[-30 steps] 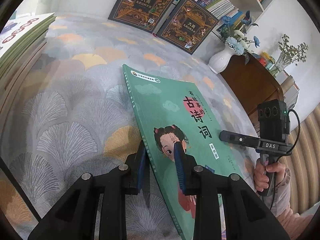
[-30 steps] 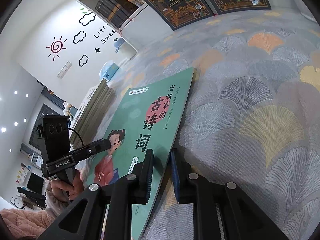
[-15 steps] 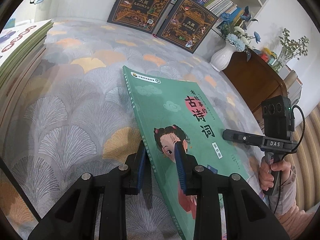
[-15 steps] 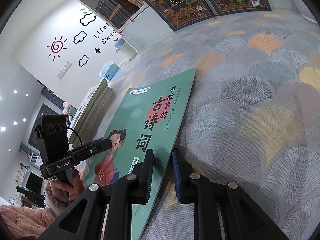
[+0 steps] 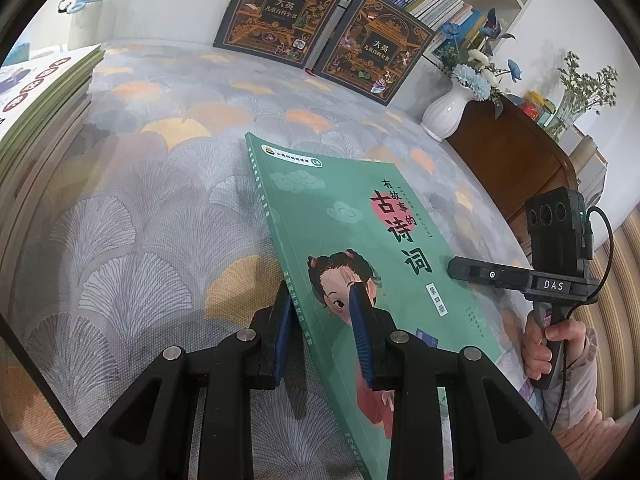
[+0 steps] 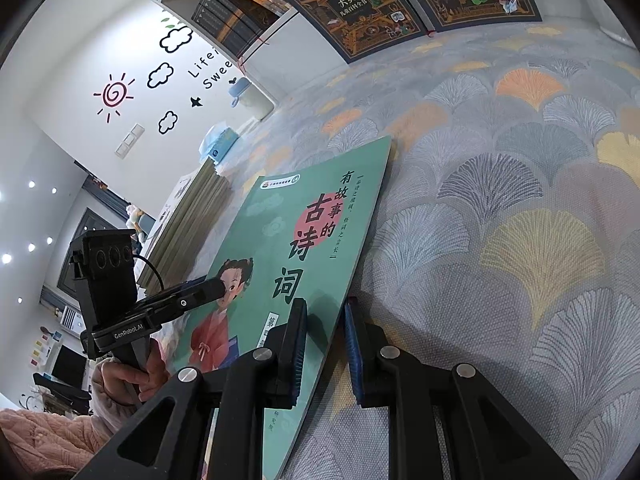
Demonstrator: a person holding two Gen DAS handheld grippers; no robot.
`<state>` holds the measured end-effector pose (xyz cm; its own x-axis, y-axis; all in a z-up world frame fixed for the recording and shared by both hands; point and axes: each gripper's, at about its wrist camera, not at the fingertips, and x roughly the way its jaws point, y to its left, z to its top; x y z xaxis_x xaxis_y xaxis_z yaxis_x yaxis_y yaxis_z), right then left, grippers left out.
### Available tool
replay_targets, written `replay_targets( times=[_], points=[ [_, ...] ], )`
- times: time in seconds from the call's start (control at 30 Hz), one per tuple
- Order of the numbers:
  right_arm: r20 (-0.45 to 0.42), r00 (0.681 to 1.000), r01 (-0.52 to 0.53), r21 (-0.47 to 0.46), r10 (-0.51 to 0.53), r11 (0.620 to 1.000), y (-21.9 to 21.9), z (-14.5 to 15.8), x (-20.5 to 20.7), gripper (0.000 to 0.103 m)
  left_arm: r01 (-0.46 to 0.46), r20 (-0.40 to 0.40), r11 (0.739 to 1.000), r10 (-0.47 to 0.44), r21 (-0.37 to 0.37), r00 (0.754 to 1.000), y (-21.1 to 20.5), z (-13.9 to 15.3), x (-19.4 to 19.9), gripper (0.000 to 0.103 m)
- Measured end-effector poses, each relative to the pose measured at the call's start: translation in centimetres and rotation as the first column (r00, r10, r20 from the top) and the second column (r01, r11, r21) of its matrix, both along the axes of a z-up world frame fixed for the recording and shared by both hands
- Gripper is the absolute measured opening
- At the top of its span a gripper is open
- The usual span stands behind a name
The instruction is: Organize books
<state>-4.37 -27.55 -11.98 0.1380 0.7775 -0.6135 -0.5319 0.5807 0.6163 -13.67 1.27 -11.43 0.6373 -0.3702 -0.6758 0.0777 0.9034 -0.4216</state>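
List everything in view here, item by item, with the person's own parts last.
green book: one, green cover, on the patterned cloth, clamped at both side edges
dark books: two, black and gold, leaning against the shelf
book stack: one, pale green spines, far left
patterned cloth: one, grey with orange fans
vase: one, white, blue flowers, by the wooden cabinet
left gripper: black, shut on book's spine edge
right gripper: black, shut on opposite edge

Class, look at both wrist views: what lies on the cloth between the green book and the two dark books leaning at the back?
Nothing: between the green book and the dark books, only bare patterned cloth shows, in both views.
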Motion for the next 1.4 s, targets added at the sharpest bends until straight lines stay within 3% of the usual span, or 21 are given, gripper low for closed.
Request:
replay_targets(
  times=[0.13, 0.47, 0.57, 0.67, 0.87, 1.03, 1.13, 1.4],
  points=[
    [0.000, 1.000, 0.001, 0.001, -0.001, 1.000, 0.0, 0.0, 0.0, 0.017, -0.003, 0.006, 0.999, 0.003, 0.034, 1.000, -0.4, 0.1, -0.1, 0.029],
    [0.002, 1.000, -0.002, -0.004, 0.002, 1.000, 0.0, 0.0, 0.0, 0.017, -0.004, 0.006, 0.999, 0.004, 0.039, 1.000, -0.4, 0.1, -0.1, 0.029],
    [0.030, 0.999, -0.011, -0.054, 0.013, 0.998, 0.5, 0.4, -0.3, 0.017, -0.012, 0.004, 0.993, 0.011, 0.120, 1.000, -1.7, 0.4, -0.1, 0.034],
    [0.023, 1.000, -0.010, -0.084, 0.012, 0.996, 0.8, 1.0, -0.4, 0.019, -0.017, -0.018, 0.989, 0.020, 0.149, 1.000, -2.3, 0.7, 0.1, 0.035],
    [-0.066, 0.998, -0.021, -0.022, 0.019, 1.000, 0.1, 0.7, 0.0, 0.019, 0.004, -0.042, 0.995, 0.000, 0.101, 0.999, -1.6, 1.6, -0.2, 0.034],
    [-0.014, 0.998, -0.054, -0.023, 0.053, 0.998, 1.2, 2.5, -1.3, 0.019, 0.004, -0.032, 0.978, 0.002, 0.210, 0.999, -2.4, 2.6, -0.8, 0.034],
    [0.033, 0.997, -0.062, -0.053, 0.064, 0.997, 1.6, 3.6, -2.2, 0.019, 0.040, -0.038, 0.983, -0.034, 0.177, 0.999, -2.3, 2.9, -1.2, 0.034],
    [0.040, 0.998, -0.039, -0.007, 0.040, 0.999, 1.9, 5.4, -3.3, 0.019, 0.072, -0.011, 0.991, -0.072, 0.113, 0.997, -0.8, 5.2, -2.1, 0.034]
  ],
)
